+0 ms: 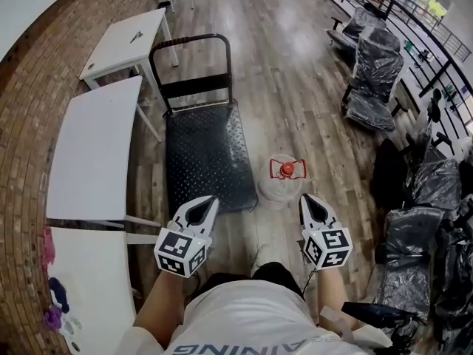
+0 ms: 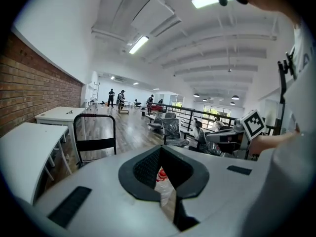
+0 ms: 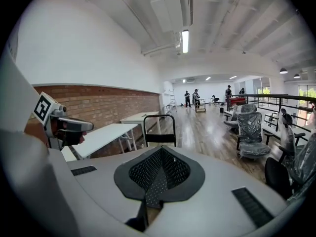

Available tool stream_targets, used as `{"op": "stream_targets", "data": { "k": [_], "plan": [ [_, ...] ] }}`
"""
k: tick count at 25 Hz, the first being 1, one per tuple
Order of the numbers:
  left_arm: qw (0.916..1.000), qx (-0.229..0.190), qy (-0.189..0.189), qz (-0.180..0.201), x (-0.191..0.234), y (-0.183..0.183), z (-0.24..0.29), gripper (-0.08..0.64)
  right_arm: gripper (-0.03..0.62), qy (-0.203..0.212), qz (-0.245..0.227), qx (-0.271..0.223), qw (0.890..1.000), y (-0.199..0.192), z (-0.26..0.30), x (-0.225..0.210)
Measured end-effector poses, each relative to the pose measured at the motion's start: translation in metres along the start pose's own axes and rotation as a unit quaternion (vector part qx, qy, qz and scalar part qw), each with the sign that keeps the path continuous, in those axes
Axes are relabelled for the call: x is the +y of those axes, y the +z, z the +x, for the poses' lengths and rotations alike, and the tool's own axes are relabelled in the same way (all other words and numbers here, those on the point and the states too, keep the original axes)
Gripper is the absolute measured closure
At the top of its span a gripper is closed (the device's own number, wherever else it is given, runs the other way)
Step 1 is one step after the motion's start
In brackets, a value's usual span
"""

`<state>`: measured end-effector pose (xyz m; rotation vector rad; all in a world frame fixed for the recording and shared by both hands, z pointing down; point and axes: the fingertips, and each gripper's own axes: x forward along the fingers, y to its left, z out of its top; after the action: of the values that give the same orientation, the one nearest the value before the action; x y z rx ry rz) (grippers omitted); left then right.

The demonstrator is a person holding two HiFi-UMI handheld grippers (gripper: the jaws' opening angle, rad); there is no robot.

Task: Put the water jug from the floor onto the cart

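Left gripper (image 1: 212, 199) stood empty, open a narrow slit, and right gripper (image 1: 304, 197) closed, both near the cart (image 1: 203, 154); water jug (image 1: 284, 180) stood on the floor (image 1: 295, 87) just beside it.

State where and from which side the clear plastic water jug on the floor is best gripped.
Probably the red handle atop the clear plastic water jug, approached from above: the jug stands upright and its round body looks too wide for a claw.

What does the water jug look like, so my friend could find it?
Find the dark metal cart with the black handle on the wooden floor. Right beside its near right corner stands the water jug, clear, with a red cap and handle that nothing nearby has.
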<state>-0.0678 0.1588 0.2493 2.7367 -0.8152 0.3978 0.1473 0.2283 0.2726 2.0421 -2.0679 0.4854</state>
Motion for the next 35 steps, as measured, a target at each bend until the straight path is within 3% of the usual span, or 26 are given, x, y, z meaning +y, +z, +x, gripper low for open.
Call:
{"op": "stream_targets", "data": {
  "k": [11, 16, 22, 30, 35],
  "plan": [
    [0.9989, 0.038, 0.014, 0.022, -0.027, 0.018, 0.098, 0.558, 0.589, 0.022, 0.025, 0.006, 0.999, 0.010, 0.052, -0.099],
    [0.9981, 0.058, 0.016, 0.016, -0.027, 0.007, 0.096, 0.558, 0.589, 0.027, 0.037, 0.022, 0.999, -0.003, 0.056, -0.097],
    [0.9989, 0.045, 0.007, 0.008, -0.013, 0.021, 0.112, 0.558, 0.589, 0.019, 0.036, 0.025, 0.999, 0.003, 0.069, -0.102],
    [0.9993, 0.019, -0.029, 0.009, 0.068, 0.052, 0.157, 0.558, 0.589, -0.024, 0.014, 0.026, 0.999, 0.041, 0.129, -0.092],
    [0.9996, 0.014, -0.020, 0.016, 0.135, 0.060, 0.154, 0.558, 0.589, -0.029, -0.004, 0.025, 0.999, 0.064, 0.170, -0.058]
  ]
}}
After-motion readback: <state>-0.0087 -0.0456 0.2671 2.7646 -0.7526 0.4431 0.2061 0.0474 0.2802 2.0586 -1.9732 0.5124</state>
